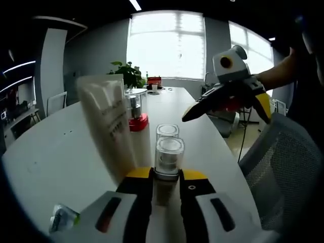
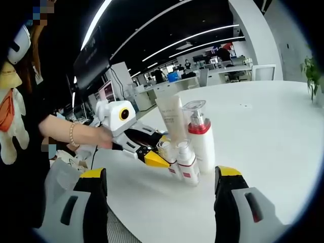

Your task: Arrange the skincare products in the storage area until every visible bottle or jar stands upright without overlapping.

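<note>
On the white table (image 1: pixel 55 152) the products stand in a tight group. A tall white tube (image 1: pixel 109 126) leans slightly beside a pump bottle with a red collar (image 1: pixel 136 115). A small white bottle (image 2: pixel 187 163) stands in front of them. My left gripper (image 1: pixel 167 175) is shut on a clear-capped jar (image 1: pixel 168 154), which stands upright between the yellow-tipped jaws. That left gripper (image 2: pixel 152 157) reaches the group from the left. My right gripper (image 2: pixel 161 173) is open, jaws wide apart, short of the group. The right gripper (image 1: pixel 195 112) hovers above the table's right side.
A small clear item with a green part (image 1: pixel 63 217) lies at the table's near left. A mesh chair (image 1: pixel 288 162) stands by the right edge. A plant (image 1: pixel 129 73) and red things (image 1: pixel 154 81) sit at the far end. A person's arm (image 2: pixel 66 134) holds the left gripper.
</note>
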Tool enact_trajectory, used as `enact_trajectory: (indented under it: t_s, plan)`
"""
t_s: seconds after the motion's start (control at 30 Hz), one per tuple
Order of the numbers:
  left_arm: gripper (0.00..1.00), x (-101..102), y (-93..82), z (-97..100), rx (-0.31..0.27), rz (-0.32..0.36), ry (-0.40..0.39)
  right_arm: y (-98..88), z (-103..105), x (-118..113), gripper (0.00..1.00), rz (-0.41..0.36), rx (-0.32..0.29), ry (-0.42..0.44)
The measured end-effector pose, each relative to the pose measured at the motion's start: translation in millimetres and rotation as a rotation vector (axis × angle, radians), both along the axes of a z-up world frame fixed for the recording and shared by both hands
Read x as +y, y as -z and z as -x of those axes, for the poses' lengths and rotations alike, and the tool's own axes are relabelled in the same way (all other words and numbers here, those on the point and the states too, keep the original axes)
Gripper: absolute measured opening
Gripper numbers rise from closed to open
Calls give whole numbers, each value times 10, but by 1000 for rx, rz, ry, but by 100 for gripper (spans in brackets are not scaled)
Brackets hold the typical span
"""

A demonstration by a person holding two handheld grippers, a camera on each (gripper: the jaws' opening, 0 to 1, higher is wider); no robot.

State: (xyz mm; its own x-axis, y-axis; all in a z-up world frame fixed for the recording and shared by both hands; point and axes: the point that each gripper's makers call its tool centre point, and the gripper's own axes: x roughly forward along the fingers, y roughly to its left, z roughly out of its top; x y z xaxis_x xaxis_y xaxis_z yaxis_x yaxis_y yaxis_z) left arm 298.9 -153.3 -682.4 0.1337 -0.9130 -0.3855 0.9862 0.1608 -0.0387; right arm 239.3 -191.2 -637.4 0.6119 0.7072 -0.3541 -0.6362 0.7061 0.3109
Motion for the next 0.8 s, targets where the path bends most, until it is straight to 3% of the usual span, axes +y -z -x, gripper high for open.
enact_trajectory:
  t_s: [0.57, 0.8]
  plan:
    - [20, 11, 40, -39, 53, 21, -9, 22, 9, -23, 87, -8, 11, 0]
    - [21, 6, 12, -28, 50, 21, -15, 26, 4, -7, 88, -7, 11, -5]
